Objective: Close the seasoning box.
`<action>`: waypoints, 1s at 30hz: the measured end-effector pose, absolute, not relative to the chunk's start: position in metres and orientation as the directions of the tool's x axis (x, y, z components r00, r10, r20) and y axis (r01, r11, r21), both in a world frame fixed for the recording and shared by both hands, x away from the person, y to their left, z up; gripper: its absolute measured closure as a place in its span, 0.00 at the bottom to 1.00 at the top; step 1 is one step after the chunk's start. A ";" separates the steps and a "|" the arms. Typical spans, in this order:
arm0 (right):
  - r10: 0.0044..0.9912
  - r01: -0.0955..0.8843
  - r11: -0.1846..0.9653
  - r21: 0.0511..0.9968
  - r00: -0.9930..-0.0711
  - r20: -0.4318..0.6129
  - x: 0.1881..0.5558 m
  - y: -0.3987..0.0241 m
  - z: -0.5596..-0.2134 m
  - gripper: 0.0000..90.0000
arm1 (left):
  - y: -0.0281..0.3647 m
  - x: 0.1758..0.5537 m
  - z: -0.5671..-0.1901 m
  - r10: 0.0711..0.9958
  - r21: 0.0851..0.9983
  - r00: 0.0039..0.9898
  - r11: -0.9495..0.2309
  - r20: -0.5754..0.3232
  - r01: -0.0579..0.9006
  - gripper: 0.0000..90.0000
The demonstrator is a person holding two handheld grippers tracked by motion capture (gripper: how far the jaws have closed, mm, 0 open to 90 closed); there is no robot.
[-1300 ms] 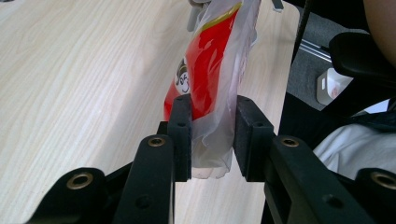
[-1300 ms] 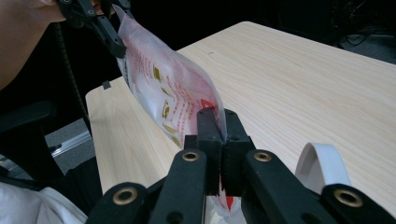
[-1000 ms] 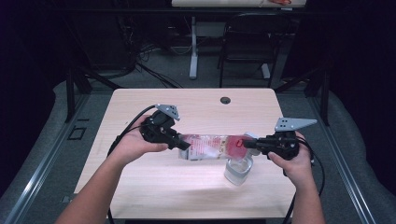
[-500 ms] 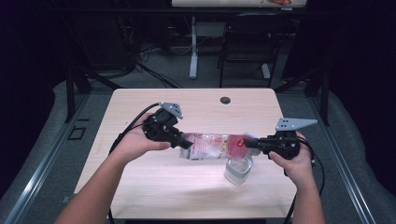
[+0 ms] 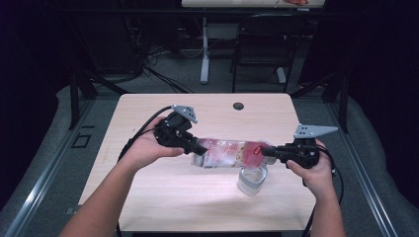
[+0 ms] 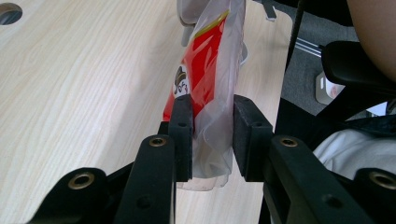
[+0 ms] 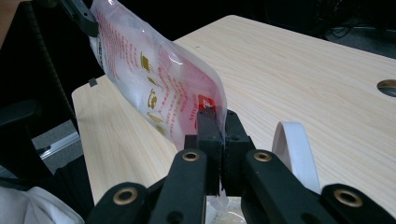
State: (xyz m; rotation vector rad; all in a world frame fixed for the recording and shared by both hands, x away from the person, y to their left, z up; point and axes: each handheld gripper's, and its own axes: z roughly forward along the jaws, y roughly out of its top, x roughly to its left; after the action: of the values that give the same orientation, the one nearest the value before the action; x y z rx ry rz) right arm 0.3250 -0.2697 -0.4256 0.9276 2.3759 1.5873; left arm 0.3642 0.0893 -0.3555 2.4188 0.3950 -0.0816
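Note:
A clear plastic bag with red print hangs in the air over the table, stretched between both grippers and sloping down to the right. My left gripper is shut on its higher left end; in the left gripper view both pads press the bag. My right gripper is shut on the lower right corner, its jaws pinched tight on the film. A clear glass cup stands on the table right under that corner, and its pale rim appears beside the right gripper's jaws.
The light wooden table has a round cable hole near its far edge. A dark chair and a desk leg stand on the floor beyond it. Both forearms come in from the near edge.
My left gripper has risen slightly and shifted a little right, tilting the bag more toward the cup. The right gripper and the cup have stayed put.

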 end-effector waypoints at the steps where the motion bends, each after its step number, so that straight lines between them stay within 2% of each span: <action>1: 0.560 0.414 0.254 0.874 -0.800 0.217 0.325 -0.270 -0.426 0.99 | 0.089 0.364 -0.355 0.261 0.617 0.952 -0.726 -0.162 0.304 0.80; 30: 0.574 0.421 0.254 0.871 -0.790 0.215 0.319 -0.273 -0.428 0.99 | 0.082 0.367 -0.348 0.242 0.624 0.959 -0.729 -0.149 0.281 0.81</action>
State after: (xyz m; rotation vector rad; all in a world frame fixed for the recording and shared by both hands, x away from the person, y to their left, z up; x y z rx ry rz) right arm 0.3195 -0.2734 -0.4279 0.9474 2.3676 1.5713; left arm 0.3672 0.0815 -0.3480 2.4185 0.3658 -0.0748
